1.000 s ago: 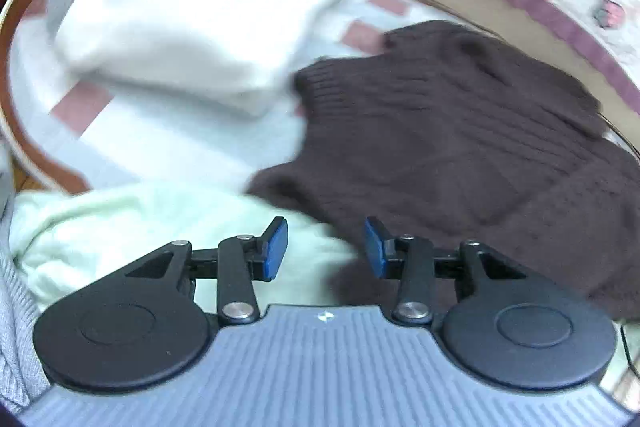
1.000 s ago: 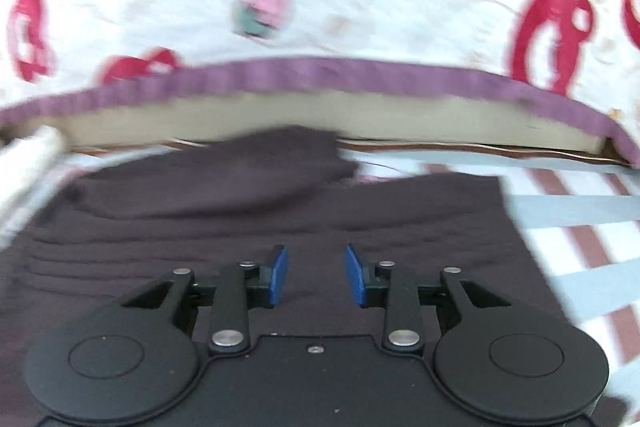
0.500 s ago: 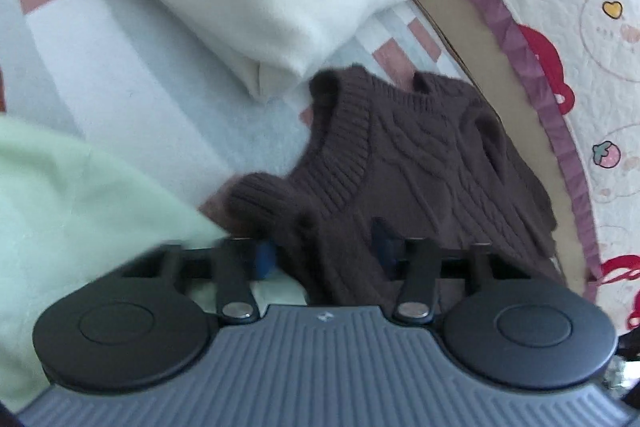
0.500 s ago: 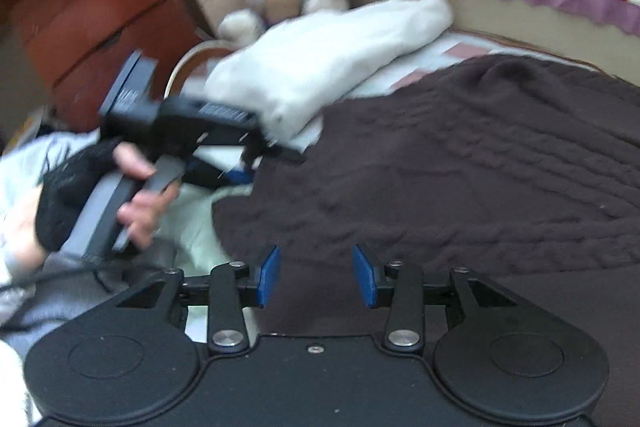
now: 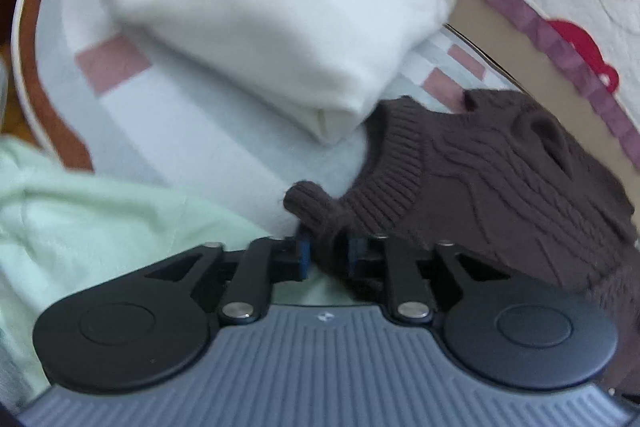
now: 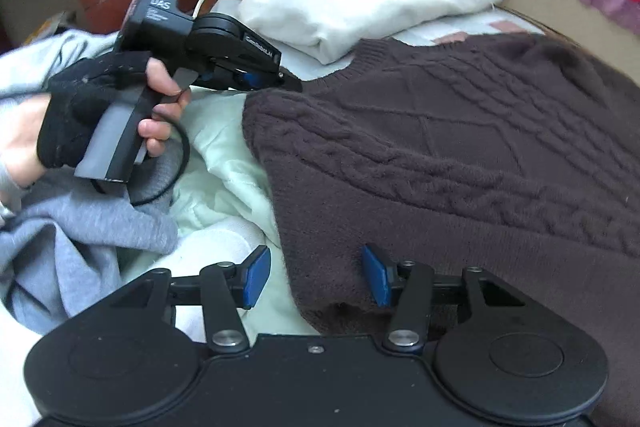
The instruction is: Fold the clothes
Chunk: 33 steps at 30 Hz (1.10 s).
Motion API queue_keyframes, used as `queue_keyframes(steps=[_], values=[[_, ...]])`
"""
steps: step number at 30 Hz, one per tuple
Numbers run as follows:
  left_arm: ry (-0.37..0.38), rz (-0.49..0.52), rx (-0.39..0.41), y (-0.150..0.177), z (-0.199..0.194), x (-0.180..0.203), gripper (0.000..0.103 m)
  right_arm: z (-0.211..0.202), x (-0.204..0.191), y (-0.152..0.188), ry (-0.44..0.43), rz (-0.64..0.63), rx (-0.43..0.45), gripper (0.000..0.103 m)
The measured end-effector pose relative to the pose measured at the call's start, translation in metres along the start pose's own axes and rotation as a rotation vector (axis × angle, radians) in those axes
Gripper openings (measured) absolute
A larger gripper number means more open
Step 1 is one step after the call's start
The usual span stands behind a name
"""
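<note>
Grasp step: left gripper (image 5: pixel 326 259) pinching brown sweater (image 6: pixel 460 155) shoulder, lower centre; right gripper (image 6: pixel 316 277) open astride hem, jaws just widening. Next: closing required.

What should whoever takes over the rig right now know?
Left claw: pinching a fold at the edge of the brown sweater near the collar; its jaws have just been opening.
Right claw: open and just been opening, the sweater's near corner between the jaws, ungripped.
Done: white garment lies folded behind the sweater.
Left: fold the sweater, now spread out; then likely the green cloth and grey garment beside it.
</note>
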<state>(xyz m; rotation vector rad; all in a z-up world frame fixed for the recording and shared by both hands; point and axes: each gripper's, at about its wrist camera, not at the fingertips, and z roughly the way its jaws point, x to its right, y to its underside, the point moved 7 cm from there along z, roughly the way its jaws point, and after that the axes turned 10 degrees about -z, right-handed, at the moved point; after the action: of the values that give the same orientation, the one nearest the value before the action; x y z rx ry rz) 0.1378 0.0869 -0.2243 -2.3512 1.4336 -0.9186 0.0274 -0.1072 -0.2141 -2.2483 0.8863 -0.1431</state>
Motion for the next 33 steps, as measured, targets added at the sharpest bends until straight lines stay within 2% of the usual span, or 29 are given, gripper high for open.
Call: queue_keyframes(steps=[1, 2, 4, 7, 9, 12, 14, 16, 18, 20, 23, 26, 30, 33], values=[[0.001, -0.011, 0.007, -0.002, -0.004, 0.002, 0.044, -0.001, 0.003, 0.000, -0.010, 0.026, 0.006, 0.056], [0.002, -0.023, 0.014, -0.005, -0.009, 0.004, 0.049, -0.002, 0.006, 0.000, -0.016, 0.054, 0.014, 0.056], [0.018, -0.023, 0.033, -0.007, -0.022, 0.012, 0.051, -0.007, 0.012, 0.001, -0.021, 0.126, 0.034, 0.056], [0.069, 0.071, 0.052, -0.006, -0.037, 0.039, 0.051, -0.025, 0.027, 0.002, -0.040, 0.257, 0.096, 0.056], [0.104, 0.160, 0.060, -0.006, -0.040, 0.067, 0.052, -0.042, 0.044, 0.006, -0.019, 0.327, 0.134, 0.057], [0.182, 0.282, 0.055, -0.009, -0.035, 0.111, 0.064, -0.067, 0.075, 0.014, 0.053, 0.399, 0.167, 0.059], [0.214, 0.370, 0.049, -0.018, -0.019, 0.138, 0.066, -0.080, 0.099, 0.016, 0.111, 0.426, 0.167, 0.059], [0.236, 0.442, 0.031, -0.034, 0.006, 0.161, 0.067, -0.091, 0.126, 0.006, 0.132, 0.434, 0.158, 0.059], [0.233, 0.528, 0.050, -0.054, 0.034, 0.185, 0.067, -0.107, 0.157, -0.007, 0.188, 0.442, 0.167, 0.059], [0.235, 0.634, 0.103, -0.073, 0.065, 0.211, 0.069, -0.123, 0.187, -0.019, 0.237, 0.501, 0.194, 0.059], [0.176, 0.732, 0.042, -0.082, 0.119, 0.241, 0.071, -0.140, 0.222, -0.022, 0.271, 0.629, 0.255, 0.059], [0.152, 0.679, -0.008, -0.089, 0.157, 0.260, 0.071, -0.140, 0.237, -0.017, 0.306, 0.666, 0.256, 0.059], [0.179, 0.490, -0.063, -0.093, 0.190, 0.276, 0.071, -0.131, 0.254, -0.002, 0.349, 0.698, 0.207, 0.059], [0.165, 0.467, -0.138, -0.083, 0.211, 0.284, 0.073, -0.123, 0.268, 0.009, 0.348, 0.768, 0.204, 0.059]])
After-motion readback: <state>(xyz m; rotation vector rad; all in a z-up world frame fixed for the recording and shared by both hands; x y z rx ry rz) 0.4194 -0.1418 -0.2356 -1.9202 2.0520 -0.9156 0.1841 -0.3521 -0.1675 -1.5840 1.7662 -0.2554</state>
